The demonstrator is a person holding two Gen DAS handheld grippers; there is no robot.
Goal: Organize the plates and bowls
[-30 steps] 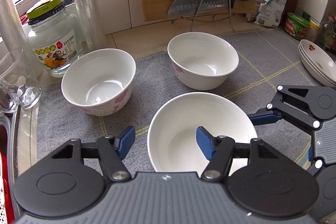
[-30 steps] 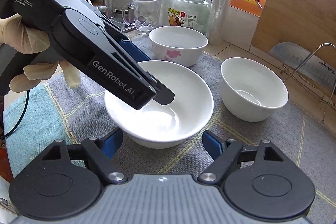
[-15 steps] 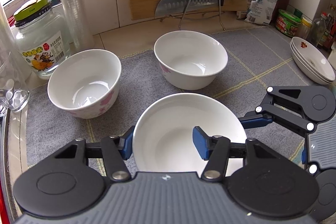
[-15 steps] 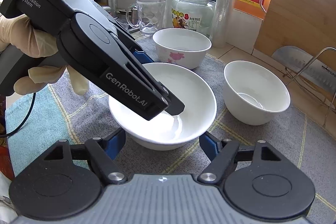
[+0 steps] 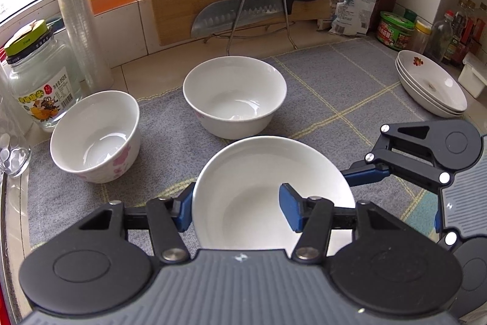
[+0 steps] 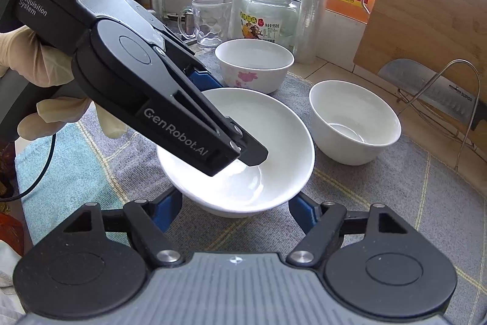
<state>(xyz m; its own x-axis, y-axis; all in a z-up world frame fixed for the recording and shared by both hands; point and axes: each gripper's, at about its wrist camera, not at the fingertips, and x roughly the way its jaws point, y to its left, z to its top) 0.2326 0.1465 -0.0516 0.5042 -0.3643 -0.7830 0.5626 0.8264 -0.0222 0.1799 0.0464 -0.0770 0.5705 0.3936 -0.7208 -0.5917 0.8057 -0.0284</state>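
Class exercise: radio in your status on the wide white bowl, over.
Left gripper shut on rim of wide white ceramic bowl. Right gripper clamped across its lower sides. Two deeper white bowls stand clear behind.

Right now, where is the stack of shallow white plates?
In the left wrist view, the stack of shallow white plates sits at the far right edge of the grey mat, near the green-lidded tin.

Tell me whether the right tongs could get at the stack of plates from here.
Probably not yet: the right tongs are shut on the wide bowl, which the left tongs grip too. The mat toward the stack of plates looks clear.
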